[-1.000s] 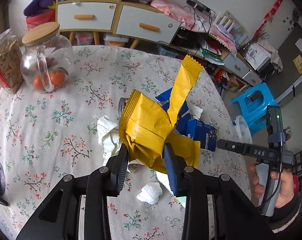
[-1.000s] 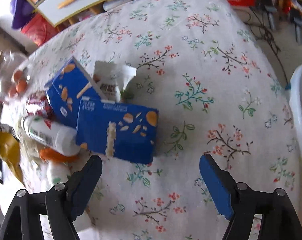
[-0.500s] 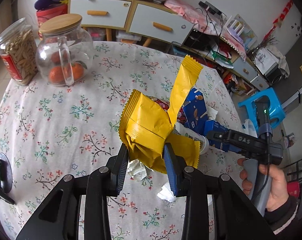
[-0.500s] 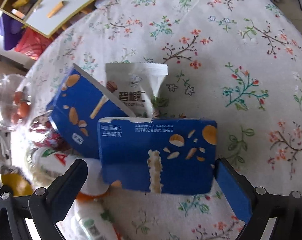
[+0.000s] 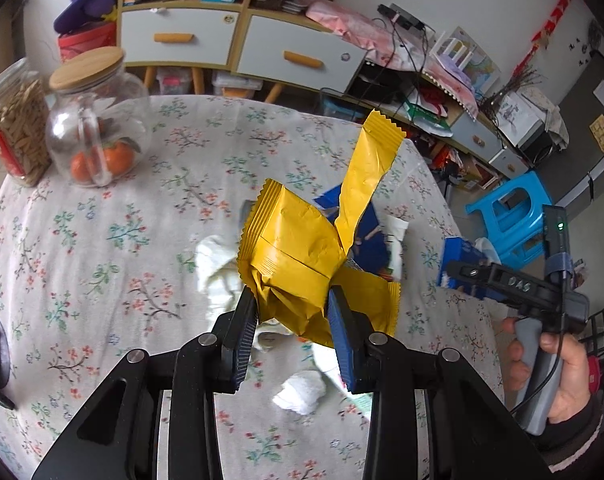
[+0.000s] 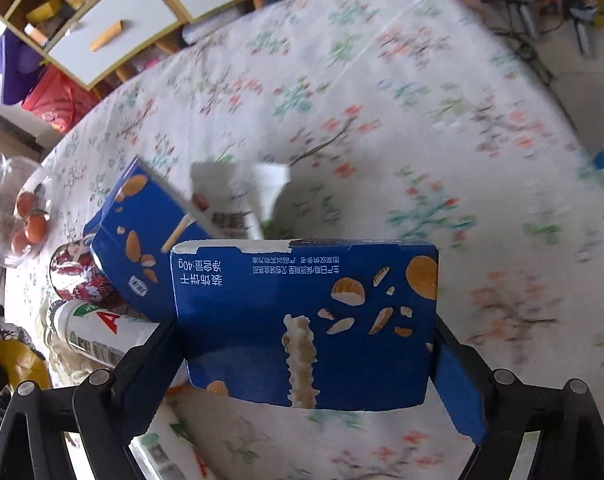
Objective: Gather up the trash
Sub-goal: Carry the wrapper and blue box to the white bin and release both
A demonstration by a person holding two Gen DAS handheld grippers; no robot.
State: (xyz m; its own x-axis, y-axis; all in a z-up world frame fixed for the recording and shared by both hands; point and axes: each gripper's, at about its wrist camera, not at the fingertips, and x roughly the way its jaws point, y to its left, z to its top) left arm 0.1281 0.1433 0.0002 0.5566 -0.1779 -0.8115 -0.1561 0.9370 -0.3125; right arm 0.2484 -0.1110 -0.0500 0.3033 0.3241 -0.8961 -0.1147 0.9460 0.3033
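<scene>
My left gripper (image 5: 293,322) is shut on a crumpled yellow snack wrapper (image 5: 302,256) and holds it above the floral table (image 5: 101,240). My right gripper (image 6: 306,376) is shut on a blue biscuit box (image 6: 306,320), lifted off the cloth; the box also shows in the left wrist view (image 5: 460,264). On the table lie a second blue box (image 6: 141,236), a white sachet (image 6: 229,200), a red can (image 6: 77,276), a white bottle (image 6: 97,336) and crumpled tissues (image 5: 213,264).
A glass jar of oranges (image 5: 93,120) and a jar of snacks (image 5: 13,124) stand at the table's far left. A drawer cabinet (image 5: 237,44) stands behind the table. A blue stool (image 5: 514,216) stands off the right edge.
My right gripper closed on the blue box and lifted it off the table. My left gripper still holds the yellow wrapper and has shifted a little.
</scene>
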